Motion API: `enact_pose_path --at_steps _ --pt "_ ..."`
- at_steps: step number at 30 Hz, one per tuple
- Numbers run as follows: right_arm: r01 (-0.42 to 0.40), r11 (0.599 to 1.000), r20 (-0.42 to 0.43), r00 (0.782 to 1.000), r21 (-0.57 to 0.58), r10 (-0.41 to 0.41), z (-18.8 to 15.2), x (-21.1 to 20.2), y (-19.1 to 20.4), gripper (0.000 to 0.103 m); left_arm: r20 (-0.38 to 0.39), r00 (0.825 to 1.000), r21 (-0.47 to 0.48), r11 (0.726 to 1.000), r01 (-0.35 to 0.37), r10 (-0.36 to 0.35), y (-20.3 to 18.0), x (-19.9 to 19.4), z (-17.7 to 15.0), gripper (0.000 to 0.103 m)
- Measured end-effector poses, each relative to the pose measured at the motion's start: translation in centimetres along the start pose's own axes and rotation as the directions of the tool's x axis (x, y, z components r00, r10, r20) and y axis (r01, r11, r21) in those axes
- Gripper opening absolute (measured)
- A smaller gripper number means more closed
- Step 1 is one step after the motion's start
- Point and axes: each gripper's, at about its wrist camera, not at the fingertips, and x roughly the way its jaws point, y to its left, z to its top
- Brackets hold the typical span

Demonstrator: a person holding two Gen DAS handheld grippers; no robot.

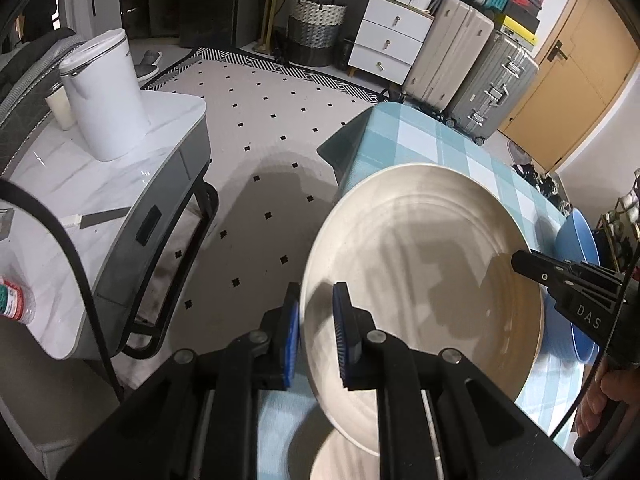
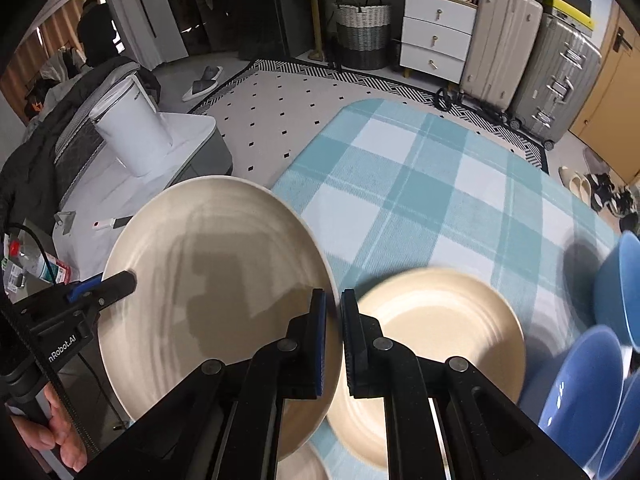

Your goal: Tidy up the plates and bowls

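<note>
The second cream plate (image 2: 436,320) was motion-blurred, its 7 o'clock portion hidden behind gripper fingers (image 2: 360,344). Blue bowls (image 2: 584,392) at 4 o'clock were cut off by the frame edge.

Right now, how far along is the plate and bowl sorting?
Done: no finished stack visible yet.
In hand: the large cream plate, lifted clear of the checked tablecloth, left gripper and right gripper clamped on opposite rims.
Left: the smaller cream plate on the cloth, and the blue bowls at the right edge.

Lifted plate (image 2: 216,280) left of tabled plate (image 2: 440,328).
</note>
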Motion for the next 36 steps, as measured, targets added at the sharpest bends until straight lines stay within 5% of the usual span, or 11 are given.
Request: enact_pose_path --at_steps 19,36 --pt "0.004 0.998 -0.03 1.0 0.069 -0.002 -13.0 -3.2 0.9 0.007 -0.031 0.996 0.065 0.995 -0.077 0.079 -2.2 -2.9 -9.5 0.013" --pt "0.008 0.996 -0.06 0.998 0.088 -0.003 -17.6 -0.8 1.0 0.007 -0.046 0.988 0.102 0.985 -0.139 0.145 -2.5 -0.6 -13.8 0.014"
